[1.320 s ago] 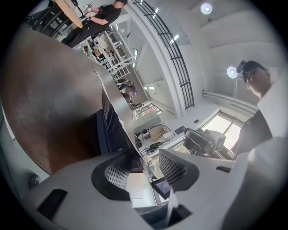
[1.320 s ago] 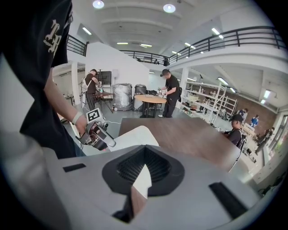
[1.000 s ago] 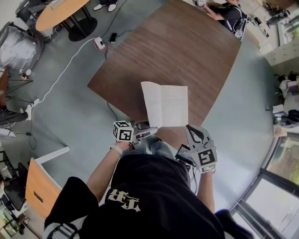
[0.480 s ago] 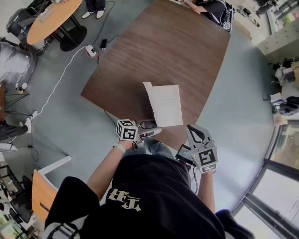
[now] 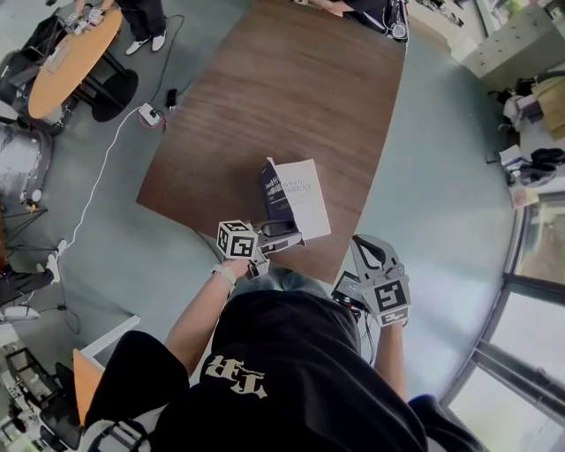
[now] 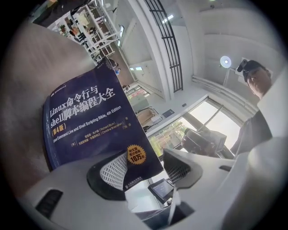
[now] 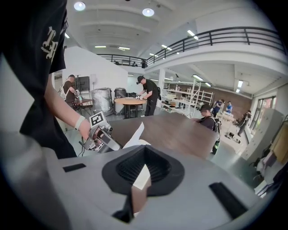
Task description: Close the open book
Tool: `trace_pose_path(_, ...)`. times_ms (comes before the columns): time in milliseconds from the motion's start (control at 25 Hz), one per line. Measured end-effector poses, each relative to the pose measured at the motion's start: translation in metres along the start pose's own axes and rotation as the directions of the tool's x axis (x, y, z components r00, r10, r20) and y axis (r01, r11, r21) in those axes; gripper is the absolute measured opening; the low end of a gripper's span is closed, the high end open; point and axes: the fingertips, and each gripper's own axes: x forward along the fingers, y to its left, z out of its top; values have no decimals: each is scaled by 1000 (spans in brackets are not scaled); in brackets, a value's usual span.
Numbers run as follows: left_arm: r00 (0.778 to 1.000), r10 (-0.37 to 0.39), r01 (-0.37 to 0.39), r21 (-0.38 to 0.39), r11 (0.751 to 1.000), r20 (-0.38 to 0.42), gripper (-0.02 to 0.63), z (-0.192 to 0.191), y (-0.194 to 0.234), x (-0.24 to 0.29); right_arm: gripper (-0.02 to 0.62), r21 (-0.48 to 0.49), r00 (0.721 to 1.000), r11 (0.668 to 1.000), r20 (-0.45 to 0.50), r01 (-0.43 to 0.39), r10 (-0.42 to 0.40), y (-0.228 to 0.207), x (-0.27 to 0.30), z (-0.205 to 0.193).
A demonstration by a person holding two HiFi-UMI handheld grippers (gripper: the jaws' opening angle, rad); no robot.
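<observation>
The book [image 5: 305,199] lies near the front edge of the brown table [image 5: 291,79]. Its right half rests flat with a white page up. Its dark blue front cover [image 5: 275,190] stands nearly upright on the left. In the left gripper view that cover [image 6: 85,121] fills the left side, with its lower corner leaning across one of my fingers [image 6: 112,173]. My left gripper [image 5: 281,237] is open, right at the book's near left corner. My right gripper [image 5: 369,254] hangs shut off the table's front edge, right of the book, holding nothing. From there the raised page [image 7: 135,134] shows beyond it.
A person sits at the table's far end [image 5: 371,13]. A round wooden table [image 5: 66,57] stands at upper left, with a power strip [image 5: 148,115] and white cable on the floor beside it. An orange chair [image 5: 88,380] stands at lower left. Grey floor surrounds the table.
The book lay open flat a second ago; its left half has swung up and now stands nearly upright with the blue cover showing. My left gripper stays at its near corner. The right gripper has barely moved.
</observation>
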Motion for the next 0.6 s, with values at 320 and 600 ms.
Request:
trace_pose_path(320,997,27,-28,-13,1000,-77,233,12,30,24,-12,42,997,996,-22,73,-72,-24,-10,-10)
trace_pose_path(600,983,136,-137,0,991,-126,233,26,73,32,-12,80,992,989,-40,127,-124,-41,-13,-15)
